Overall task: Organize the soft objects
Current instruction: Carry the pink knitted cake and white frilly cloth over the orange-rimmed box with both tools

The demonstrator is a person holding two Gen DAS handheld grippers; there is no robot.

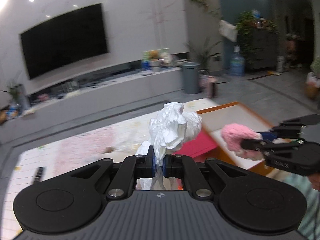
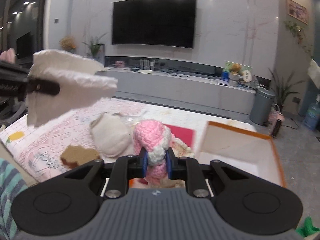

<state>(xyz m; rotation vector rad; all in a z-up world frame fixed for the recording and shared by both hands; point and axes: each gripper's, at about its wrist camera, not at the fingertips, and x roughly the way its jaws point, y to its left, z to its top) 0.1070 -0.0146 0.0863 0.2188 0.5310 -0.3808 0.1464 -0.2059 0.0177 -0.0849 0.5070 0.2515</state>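
Far left in the right wrist view: left gripper (image 2: 45, 87) seen side-on, black finger laid across a white crumpled cloth (image 2: 68, 86), papery and creased, folded into 2 thick flaps with ragged edges, held up in the air above the pink patterned mat (image 2: 50, 140); same cloth in the left wrist view (image 1: 174, 132) bunched into a tall wrinkled plume, pinched at its narrow waist between the blue pads (image 1: 153, 161) of the left gripper (image 1: 159, 163), jaws narrow and clamped on it, a tail of fabric trailing down behind them.

Below on the mat, shown only by the right wrist camera: a flat brown scalloped piece (image 2: 80, 156); beside it a cream plush lump (image 2: 112, 138), smooth and rounded; behind that a flat red sheet (image 2: 183, 133).

Centre of the right wrist view: right gripper (image 2: 157, 162) with jaws narrowly closed on a pink and white knitted toy (image 2: 151, 138), chunky looped yarn, rounded head above the blue pads (image 2: 144, 162); from the left wrist camera the same toy (image 1: 238, 138) reads as a fuzzy pink mass, blurred, gripped by the right gripper (image 1: 253, 143) over the box.

Right: white box with orange rim (image 2: 240, 133), rigid and shallow, tilted; grey cylindrical bin (image 2: 262, 106) on the floor beyond.
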